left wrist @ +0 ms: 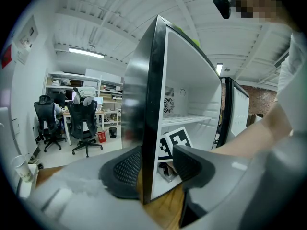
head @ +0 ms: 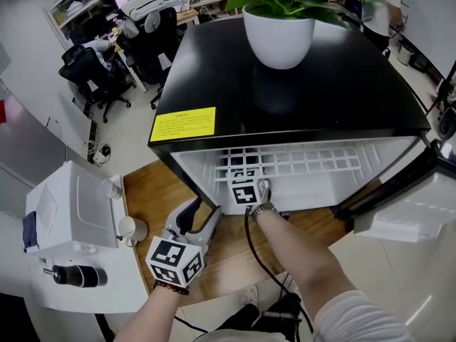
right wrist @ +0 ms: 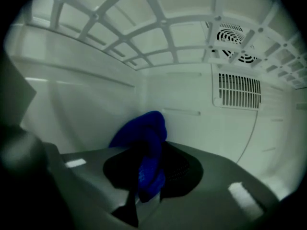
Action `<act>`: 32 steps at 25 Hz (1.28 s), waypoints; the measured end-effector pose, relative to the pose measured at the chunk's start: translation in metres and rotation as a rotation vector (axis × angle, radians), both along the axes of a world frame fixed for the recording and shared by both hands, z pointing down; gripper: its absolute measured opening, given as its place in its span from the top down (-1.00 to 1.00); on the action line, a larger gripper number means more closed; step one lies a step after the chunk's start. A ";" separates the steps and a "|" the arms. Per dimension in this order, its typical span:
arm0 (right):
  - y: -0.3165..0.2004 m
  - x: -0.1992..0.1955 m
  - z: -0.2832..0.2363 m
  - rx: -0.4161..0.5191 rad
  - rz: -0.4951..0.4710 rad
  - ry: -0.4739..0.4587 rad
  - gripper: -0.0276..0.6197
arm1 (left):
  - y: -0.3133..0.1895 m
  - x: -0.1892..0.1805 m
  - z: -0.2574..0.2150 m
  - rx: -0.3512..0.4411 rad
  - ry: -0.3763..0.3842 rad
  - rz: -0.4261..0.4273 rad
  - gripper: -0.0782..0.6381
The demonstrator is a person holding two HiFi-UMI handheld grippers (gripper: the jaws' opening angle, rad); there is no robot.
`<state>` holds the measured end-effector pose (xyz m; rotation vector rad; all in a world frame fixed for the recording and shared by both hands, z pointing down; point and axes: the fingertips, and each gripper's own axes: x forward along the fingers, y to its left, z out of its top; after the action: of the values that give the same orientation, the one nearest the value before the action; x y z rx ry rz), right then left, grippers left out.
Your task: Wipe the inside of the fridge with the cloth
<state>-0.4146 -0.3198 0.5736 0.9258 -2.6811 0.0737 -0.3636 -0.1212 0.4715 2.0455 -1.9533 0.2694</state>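
Note:
A black mini fridge (head: pixel 214 70) stands open on the wooden floor. My right gripper (head: pixel 246 182) reaches into its white interior below the wire shelf (head: pixel 306 164). In the right gripper view that gripper (right wrist: pixel 151 170) is shut on a bunched blue cloth (right wrist: pixel 144 133), close to the left inner wall and the back wall (right wrist: pixel 192 123). My left gripper (head: pixel 203 214) sits at the fridge's lower left front corner. In the left gripper view its jaws (left wrist: pixel 156 169) straddle the front edge of the fridge's left wall (left wrist: pixel 139 104), open, with a gap beside the right finger (left wrist: pixel 189 164).
A potted plant (head: pixel 279 38) stands on the fridge top. The open door (head: pixel 406 205) hangs at the right. A white machine (head: pixel 68 209) and paper cups (head: pixel 132 228) sit on the left; office chairs (head: pixel 92 73) lie beyond. A fan vent (right wrist: pixel 232 44) is in the back wall.

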 end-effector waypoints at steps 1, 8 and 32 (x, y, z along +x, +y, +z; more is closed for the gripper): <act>-0.001 0.000 0.000 0.002 0.005 0.001 0.65 | 0.000 0.000 0.000 0.000 -0.001 0.000 0.22; -0.012 0.007 0.002 0.012 0.036 0.008 0.65 | -0.001 -0.001 0.000 0.007 -0.005 -0.008 0.22; -0.059 0.089 0.005 0.019 0.182 0.044 0.65 | -0.002 -0.002 -0.001 0.026 -0.005 -0.058 0.22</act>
<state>-0.3251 -0.3792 0.5783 1.1614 -2.5553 0.0669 -0.3655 -0.1230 0.4706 2.0017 -2.0255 0.2374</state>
